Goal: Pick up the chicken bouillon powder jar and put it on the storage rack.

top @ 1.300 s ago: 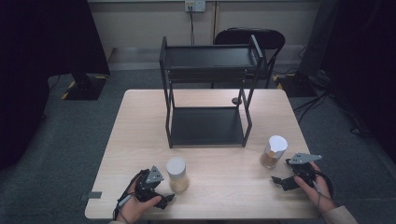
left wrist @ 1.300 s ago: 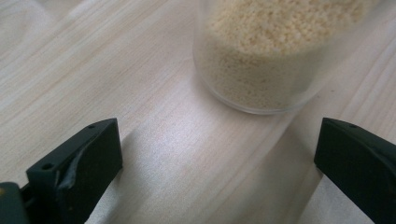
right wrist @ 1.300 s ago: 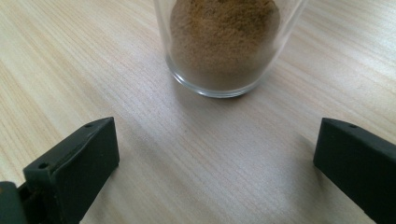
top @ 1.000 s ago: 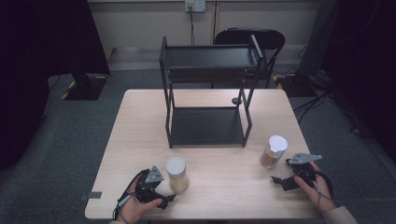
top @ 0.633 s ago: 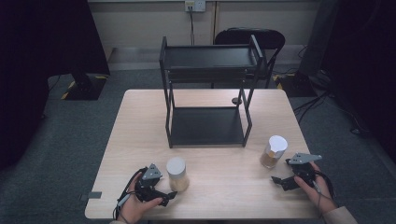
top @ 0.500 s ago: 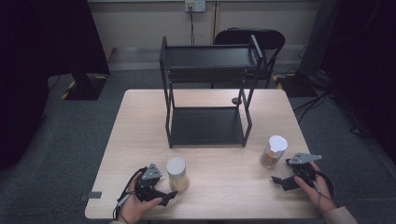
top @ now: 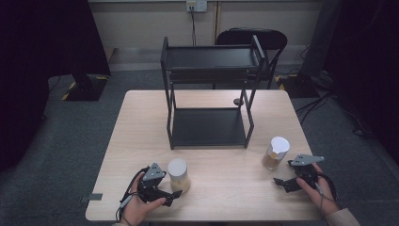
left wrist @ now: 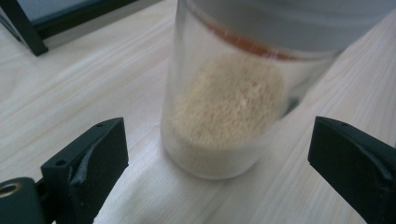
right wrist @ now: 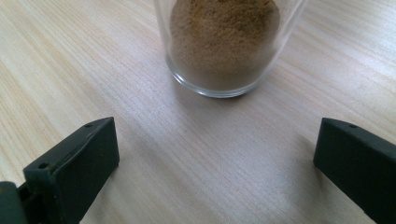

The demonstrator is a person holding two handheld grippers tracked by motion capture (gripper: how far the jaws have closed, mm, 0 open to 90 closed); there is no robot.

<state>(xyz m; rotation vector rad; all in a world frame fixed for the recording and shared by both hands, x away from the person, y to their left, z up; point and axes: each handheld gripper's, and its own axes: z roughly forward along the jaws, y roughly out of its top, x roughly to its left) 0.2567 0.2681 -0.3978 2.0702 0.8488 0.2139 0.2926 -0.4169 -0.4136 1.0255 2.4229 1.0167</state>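
My left gripper (top: pixel 165 193) sits at the lower left of the high view, and the pale jar (top: pixel 178 175) stands just up and to the right of it, upright on the table (top: pixel 141 127), with its long axis straight up. In the left gripper view that jar (left wrist: pixel 224 107) fills the middle of the frame, slightly ahead of my two black jaws, which stand wide on either side with bare wood between each pad and the glass, so the jaws are released and grasp nothing. I judge the coming move as a short push forward until the jar's body lies between the pads.

My right gripper (top: pixel 288 182) rests at the lower right of the high view, and the brown jar (top: pixel 275 153) stands up and to the left of it, also upright. In the right gripper view this jar (right wrist: pixel 224 46) is at the top centre, clearly farther off than the pale one is from my left jaws, and these jaws too are spread and empty.

So my left hand is the nearer to its jar. The black rack (top: pixel 209 99) stands beyond both, at the centre of the high view
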